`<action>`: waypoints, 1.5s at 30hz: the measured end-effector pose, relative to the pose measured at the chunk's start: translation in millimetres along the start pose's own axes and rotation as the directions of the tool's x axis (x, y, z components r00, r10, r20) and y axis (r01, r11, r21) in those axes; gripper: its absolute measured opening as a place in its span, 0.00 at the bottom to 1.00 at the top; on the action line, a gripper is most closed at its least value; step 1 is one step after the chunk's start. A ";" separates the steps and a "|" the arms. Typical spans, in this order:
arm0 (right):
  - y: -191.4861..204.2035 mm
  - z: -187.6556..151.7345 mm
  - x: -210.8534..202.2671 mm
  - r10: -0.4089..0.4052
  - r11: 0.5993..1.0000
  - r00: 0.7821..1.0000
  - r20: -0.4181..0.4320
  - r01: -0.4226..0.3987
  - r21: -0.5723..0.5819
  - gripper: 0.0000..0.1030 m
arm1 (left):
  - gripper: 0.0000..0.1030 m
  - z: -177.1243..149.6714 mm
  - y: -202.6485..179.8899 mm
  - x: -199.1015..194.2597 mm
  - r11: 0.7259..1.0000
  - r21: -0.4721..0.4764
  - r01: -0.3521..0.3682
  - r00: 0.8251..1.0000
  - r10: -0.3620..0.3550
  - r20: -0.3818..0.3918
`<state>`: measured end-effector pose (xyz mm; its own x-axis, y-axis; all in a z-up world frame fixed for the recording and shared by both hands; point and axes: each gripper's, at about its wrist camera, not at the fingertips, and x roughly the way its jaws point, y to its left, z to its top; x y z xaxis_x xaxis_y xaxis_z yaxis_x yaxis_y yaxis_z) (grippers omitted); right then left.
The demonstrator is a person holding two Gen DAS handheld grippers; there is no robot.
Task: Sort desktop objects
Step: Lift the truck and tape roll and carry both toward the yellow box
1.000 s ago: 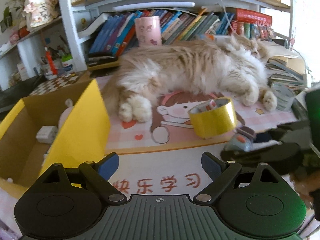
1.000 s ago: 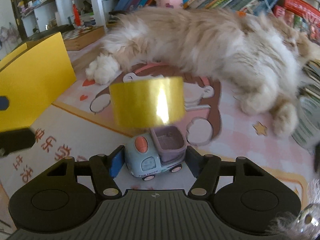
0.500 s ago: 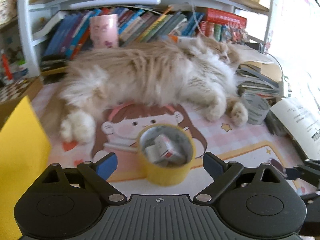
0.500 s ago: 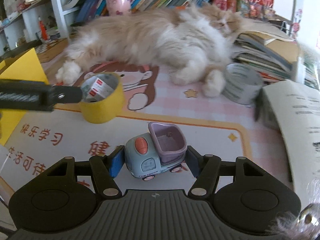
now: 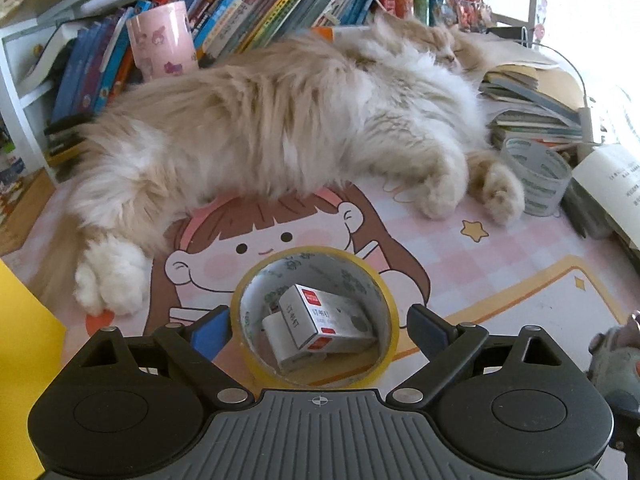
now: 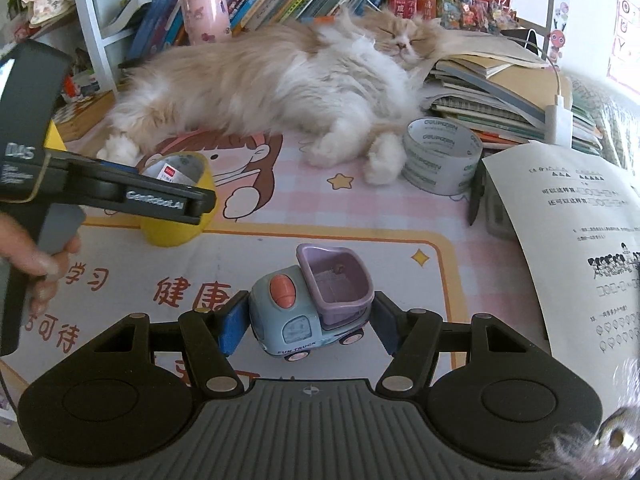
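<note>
A yellow tape roll (image 5: 352,280) lies flat on the cartoon desk mat (image 5: 500,264) with a small white-and-red box (image 5: 324,328) inside its ring. My left gripper (image 5: 320,328) is open and straddles the roll, its blue pads just outside the roll's sides. In the right wrist view one left finger (image 6: 156,200) crosses in front of the roll (image 6: 172,234). My right gripper (image 6: 310,320) is shut on a blue toy truck (image 6: 332,280) with a purple bucket, held a little above the mat.
A fluffy cat (image 5: 280,120) sleeps across the back of the mat. A grey tape roll (image 6: 440,156) sits by its paws, beside stacked books (image 6: 492,92) and a printed sheet (image 6: 560,240). A yellow box (image 5: 20,340) stands at the left. A hand (image 6: 36,256) grips the left handle.
My left gripper swung right, away from the yellow box, and came down around the yellow tape roll. My right gripper drew back to the right with the toy truck in it.
</note>
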<state>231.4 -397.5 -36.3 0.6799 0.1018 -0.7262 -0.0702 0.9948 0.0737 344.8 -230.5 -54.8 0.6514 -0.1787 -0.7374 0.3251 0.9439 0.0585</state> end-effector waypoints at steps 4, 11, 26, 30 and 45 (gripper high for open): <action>-1.4 -1.5 -1.8 0.002 1.000 1.000 -0.001 -0.002 0.005 0.59 | 0.83 0.5 3.6 -1.4 1.000 -0.014 0.000 1.000 0.000 0.017; 4.4 -1.5 -5.4 0.024 1.000 1.000 0.011 -0.024 -0.016 0.59 | 0.83 3.0 12.2 -39.3 0.995 -0.096 0.015 0.995 -0.006 0.100; 34.0 0.5 -13.1 0.086 0.993 0.995 0.047 -0.082 -0.089 0.59 | 0.83 -31.3 17.7 -129.7 0.999 -0.052 0.005 0.971 0.008 0.237; 45.7 0.3 -15.4 0.103 0.988 0.993 0.050 -0.097 -0.120 0.59 | 0.83 -46.2 24.8 -140.2 0.997 -0.072 0.004 0.974 0.012 0.227; 86.4 1.3 -36.4 0.147 0.983 0.988 0.035 -0.142 -0.115 0.59 | 0.83 -94.2 58.3 -182.6 0.992 -0.113 0.060 0.972 -0.032 0.234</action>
<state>201.6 -315.3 -2.6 0.6875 0.2471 -0.6829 -0.2500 0.9634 0.0969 180.3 -116.7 19.9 0.7829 -0.2693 -0.5608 0.2841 0.9567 -0.0628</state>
